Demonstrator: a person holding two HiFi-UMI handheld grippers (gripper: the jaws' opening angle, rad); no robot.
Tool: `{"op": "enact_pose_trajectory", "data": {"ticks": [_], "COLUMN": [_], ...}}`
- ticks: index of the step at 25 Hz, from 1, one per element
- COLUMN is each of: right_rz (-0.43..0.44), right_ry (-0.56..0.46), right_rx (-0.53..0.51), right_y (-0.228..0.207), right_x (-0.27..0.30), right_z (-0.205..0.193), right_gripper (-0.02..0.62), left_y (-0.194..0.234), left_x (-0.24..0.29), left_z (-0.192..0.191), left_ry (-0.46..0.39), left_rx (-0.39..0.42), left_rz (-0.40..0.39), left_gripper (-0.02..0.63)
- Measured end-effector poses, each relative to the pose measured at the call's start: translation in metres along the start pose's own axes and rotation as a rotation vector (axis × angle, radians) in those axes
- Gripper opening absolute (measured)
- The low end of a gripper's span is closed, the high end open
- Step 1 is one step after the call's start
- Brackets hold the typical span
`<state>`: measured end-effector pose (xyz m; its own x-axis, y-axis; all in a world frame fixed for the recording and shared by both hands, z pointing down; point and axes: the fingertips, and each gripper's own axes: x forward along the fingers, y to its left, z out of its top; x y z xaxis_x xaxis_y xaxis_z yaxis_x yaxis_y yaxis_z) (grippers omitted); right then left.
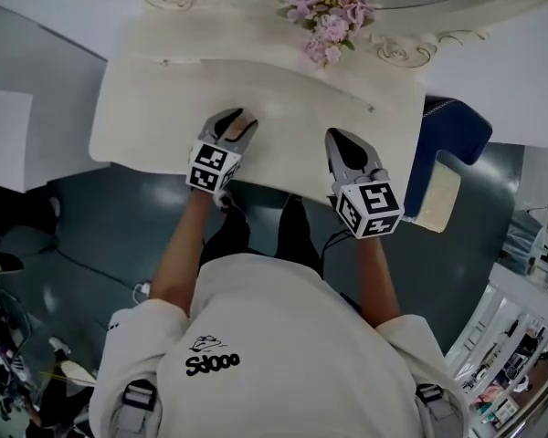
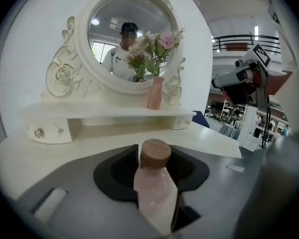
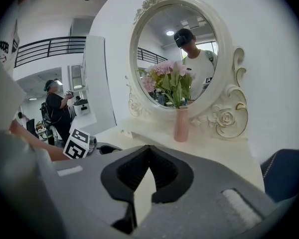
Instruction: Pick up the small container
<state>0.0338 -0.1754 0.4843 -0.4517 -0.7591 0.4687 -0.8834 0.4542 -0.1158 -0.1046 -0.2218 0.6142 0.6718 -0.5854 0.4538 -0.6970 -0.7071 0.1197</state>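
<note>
Now the left tool (image 2: 154, 156) pinches the small container (image 2: 155, 190), while the right tool (image 3: 148, 149) is closed, empty

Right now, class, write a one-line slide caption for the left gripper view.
Left gripper grips a pink, brown-capped bottle, facing a round mirror and a vase of flowers.

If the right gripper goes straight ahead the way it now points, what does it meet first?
Probably the raised shelf under the mirror, just left of the pink vase. The way before it looks free, though depth is unclear.
</note>
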Motion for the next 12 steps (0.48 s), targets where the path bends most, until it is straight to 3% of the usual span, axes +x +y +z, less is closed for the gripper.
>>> {"op": "enact_pose_trajectory", "data": {"ticks": [5,9,12], "right_rz": [0.012,0.040,0.068], "right_ry": [0.006,-0.002,-0.013], "right_rx": [-0.017,-0.042,-0.066], "right_y": [-0.002,-0.001,-0.001], "right_x": [0.005,0.006,0.008], "right_z": [0.002,0.011,0.021], "right_gripper": [0.002,0.002,0.002], "left_y": [0.002,0.012,0.016], "left_x": [0.001,-0.004,-0.017], "left_z": [0.004,0.002,0.010], "left_ry": [-0.016,0.007,0.010], "left_rx": [0.050,-0.027,-0.037], "left_rz": [0.060,0.105,0.128], "left_gripper": [0.149,0.147,0.147]}}
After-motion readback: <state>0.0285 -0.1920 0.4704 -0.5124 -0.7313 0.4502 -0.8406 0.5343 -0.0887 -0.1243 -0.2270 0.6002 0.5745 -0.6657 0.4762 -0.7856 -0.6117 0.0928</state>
